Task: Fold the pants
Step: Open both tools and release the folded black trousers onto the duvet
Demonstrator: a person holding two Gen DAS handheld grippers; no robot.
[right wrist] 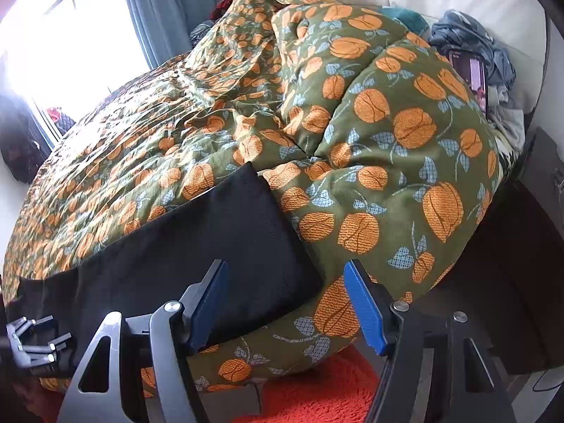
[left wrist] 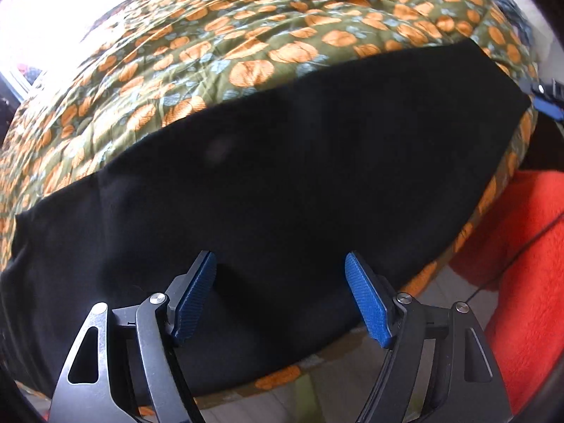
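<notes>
An olive quilt (right wrist: 370, 162) printed with orange flowers and pale blue leaves covers the bed, bunched into a puffy mound toward the head. Behind it, crumpled blue-grey clothes (right wrist: 472, 40) lie beside a phone (right wrist: 470, 74) with a lit screen. A bright window (right wrist: 63, 56) with grey curtains (right wrist: 165, 10) stands at left. An orange shaggy rug (left wrist: 521, 264) covers the floor beside the bed.

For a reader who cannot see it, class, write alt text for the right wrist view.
Black pants lie flat along the near edge of a bed covered by a green quilt with orange flowers. The open right gripper hovers at one end of the pants, holding nothing. A bright window and an orange rug frame the bed.
</notes>
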